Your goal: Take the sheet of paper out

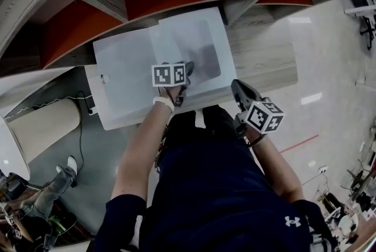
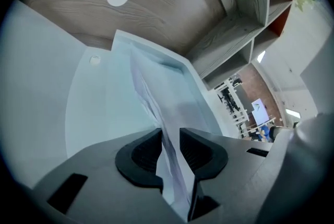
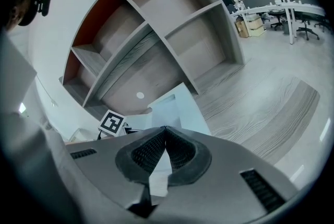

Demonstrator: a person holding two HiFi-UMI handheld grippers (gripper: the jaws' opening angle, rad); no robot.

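- Plastic folder lies spread open on the wooden counter. Its left leaf, the one with the snap button, is flat and bare.
- Opening looks done, so the way to the paper is free.
- Left gripper reaches over the near edge of the folder's right half. Its jaws stand narrowly apart.
- The sheet of paper rises on edge through that gap. It looks to brush the left pad, and a sliver of daylight shows at the right pad. I read this as not yet a firm pinch.
- The rest of the sheet still lies in the right half of the folder. Only its near edge is lifted, and none of it is clear of the folder.
- Right gripper is held off the counter's near edge, beside the person's body, well apart from the folder. Its tips meet. A pale patch shows in the slot behind them, and I cannot tell what it is. The head view shows nothing in its hold.
- Judgement: early-middle stage. Left to do: close on the edge, draw the sheet toward the person and lift it free. A weak grip risks slipping, creasing the paper or dragging the folder along.
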